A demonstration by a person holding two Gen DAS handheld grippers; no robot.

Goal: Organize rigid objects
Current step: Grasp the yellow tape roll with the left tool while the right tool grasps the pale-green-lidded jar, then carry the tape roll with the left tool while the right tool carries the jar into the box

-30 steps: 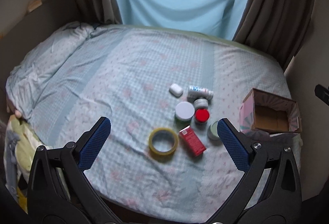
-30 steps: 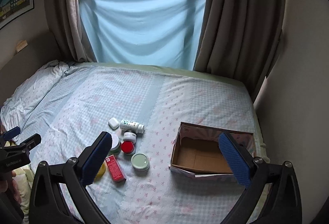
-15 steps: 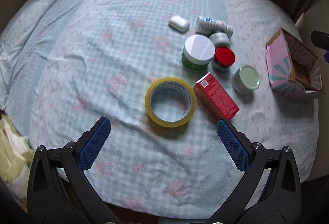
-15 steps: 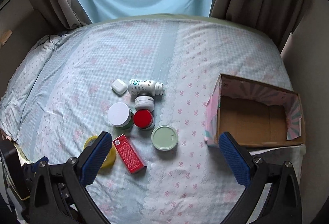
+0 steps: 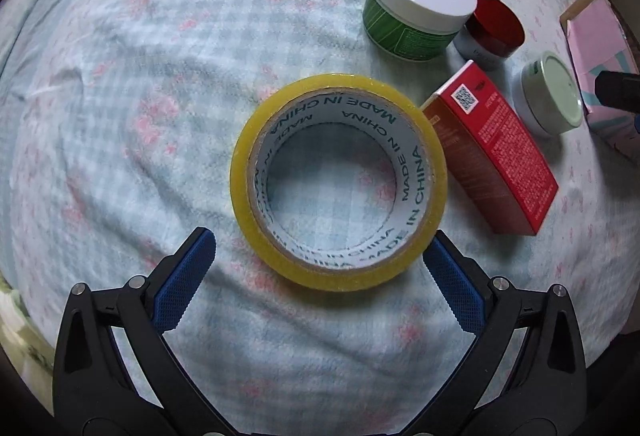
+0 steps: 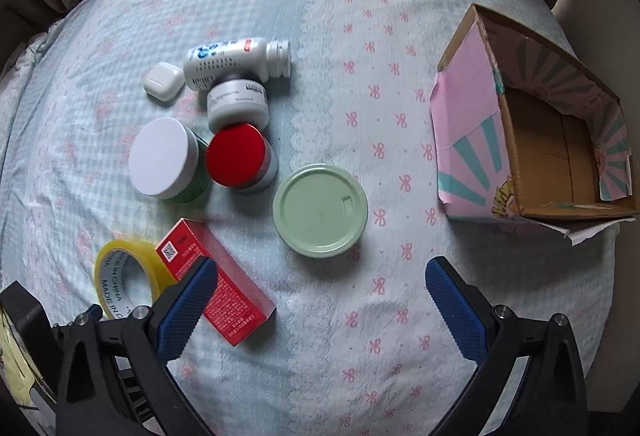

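A left hand-held gripper (image 5: 318,256) hangs low over a yellow roll of clear packing tape with a printed cardboard core (image 5: 338,181) lying flat on a bed covered in a pale blue checked sheet with pink bows (image 6: 400,47). Its blue-padded jaws are spread wide and hold nothing; the right pad sits just beside the roll's near rim, the left pad stands clear of it. The right hand-held gripper (image 6: 320,288), equally wide open and empty, hovers above a round tin with a pale green lid (image 6: 320,211).

The step in hand looks to be the first pick-up. Nothing has gone into the open cardboard box with pink and teal sunburst sides (image 6: 468,139), which waits well apart at the right of the bed.

Around the tape lie a red rectangular carton with white print (image 5: 496,151), touching the roll's rim; a green jar with a white lid (image 5: 416,3); a small jar with a glossy red lid (image 5: 494,31); a white plastic bottle lying on its side (image 6: 236,61); a small white jar with a grey label (image 6: 238,103); and a white rounded case (image 6: 162,83).

The next move likely calls for advancing the left jaws until they straddle the roll's full width, then closing squarely. The soft bedding and the carton pressed against the roll could make that tricky.
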